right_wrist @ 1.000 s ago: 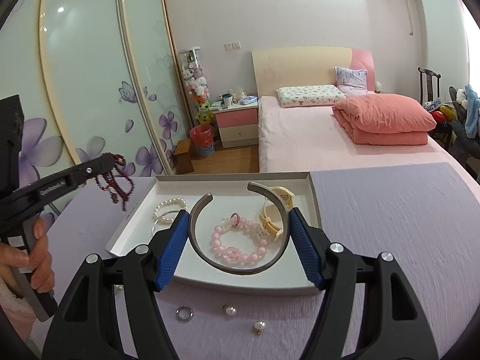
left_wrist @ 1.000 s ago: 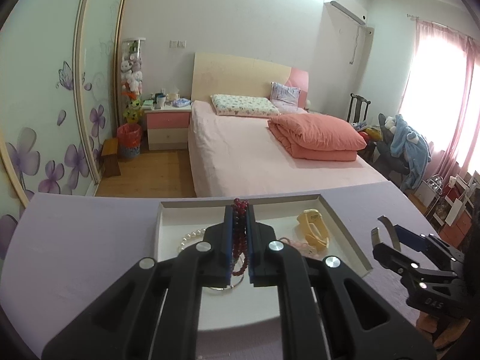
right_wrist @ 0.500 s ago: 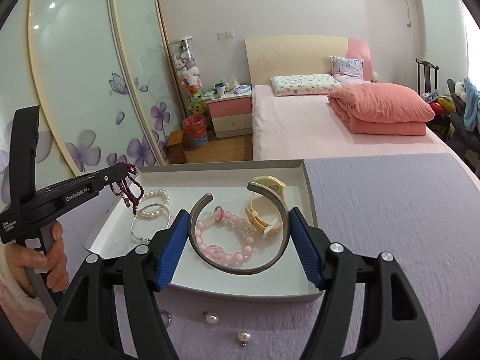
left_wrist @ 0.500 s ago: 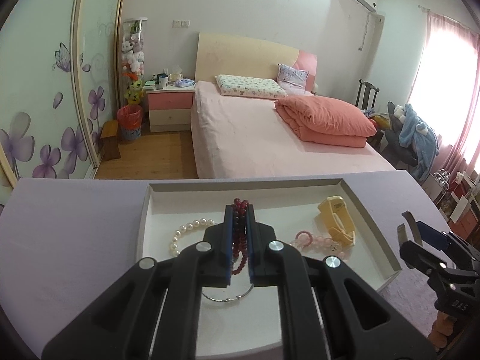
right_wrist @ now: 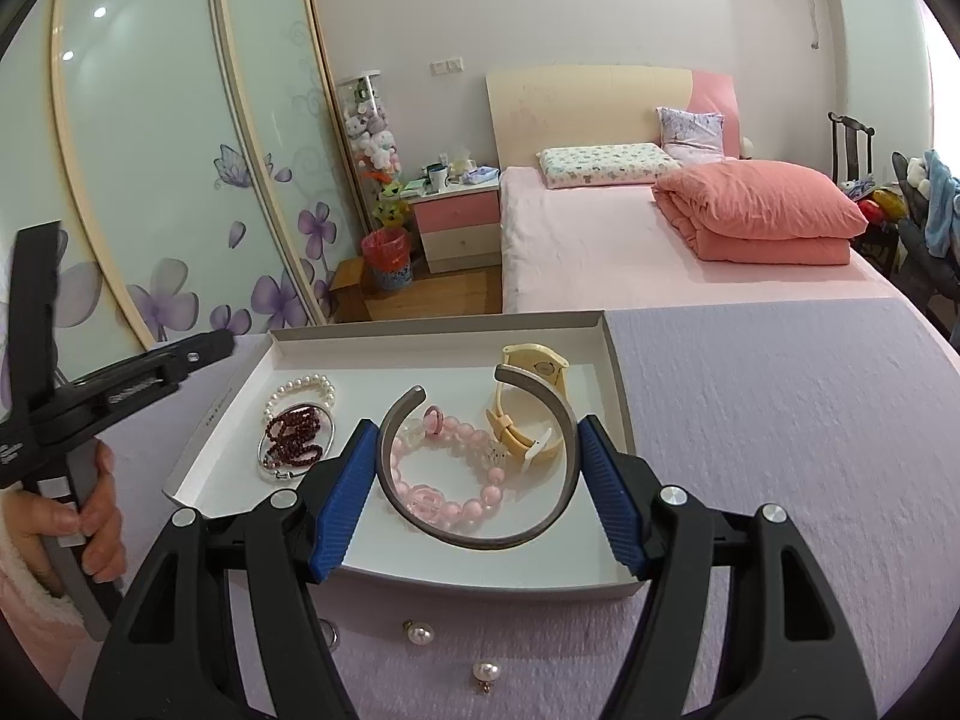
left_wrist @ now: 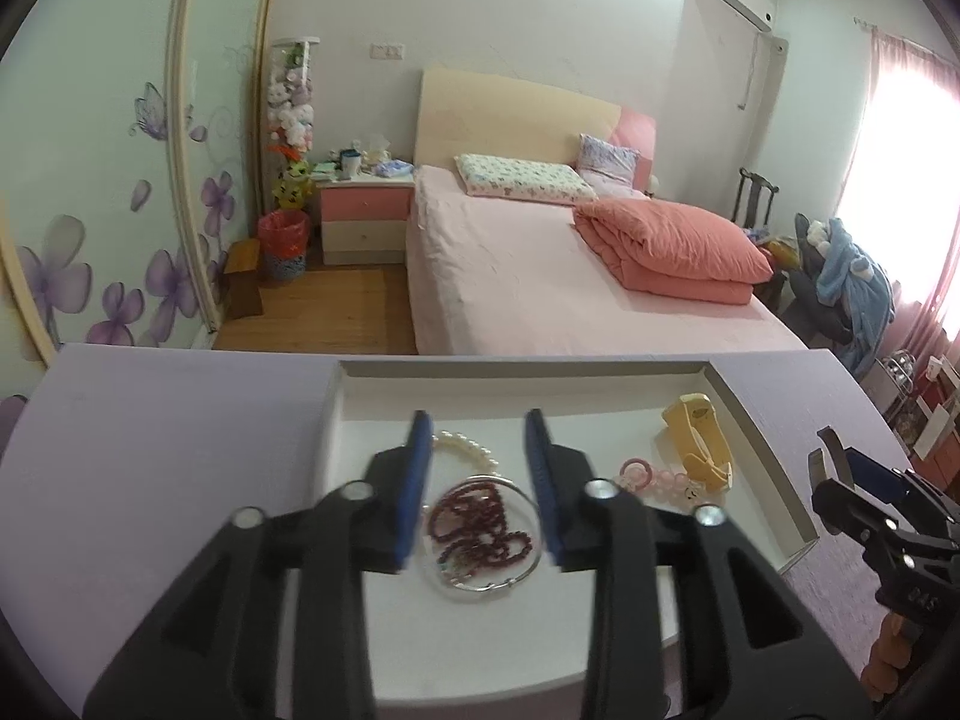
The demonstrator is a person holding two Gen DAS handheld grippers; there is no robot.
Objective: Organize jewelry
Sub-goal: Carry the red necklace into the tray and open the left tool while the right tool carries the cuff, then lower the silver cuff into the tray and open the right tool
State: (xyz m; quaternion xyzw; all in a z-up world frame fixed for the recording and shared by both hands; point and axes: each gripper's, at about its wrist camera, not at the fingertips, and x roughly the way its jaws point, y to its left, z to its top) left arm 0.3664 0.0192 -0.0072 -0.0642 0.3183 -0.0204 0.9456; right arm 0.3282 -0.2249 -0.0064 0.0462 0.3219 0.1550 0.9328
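The left tool (left_wrist: 477, 480) is seen with its jaws spread apart and nothing between the blue pads (left_wrist: 413, 483); it is held above the left part of the white tray (right_wrist: 618, 372), which rests on the lilac-covered desk (right_wrist: 780, 420). The dark red bead strand (left_wrist: 480, 525) lies loose in a heap on the tray floor, inside the ring of a thin silver bangle (left_wrist: 522, 576), with a pearl bracelet (right_wrist: 300, 390) just behind it. The right tool (right_wrist: 477, 483) is closed on a grey metal cuff bangle (right_wrist: 474, 537), which is clamped by its outer sides between the blue pads (right_wrist: 345, 498) with its gap facing away from the camera; the cuff is held over the near right part of the tray. Beneath and within the cuff's outline, a pink bead bracelet (right_wrist: 456, 480) and a yellow watch (right_wrist: 528, 414) are observed on the tray floor. On the desk in front of the tray, two pearl earrings (right_wrist: 420, 634) and a small ring (right_wrist: 330, 636) are noted, apart from one another. A hand (right_wrist: 66, 522) is seen gripping the left tool's handle.
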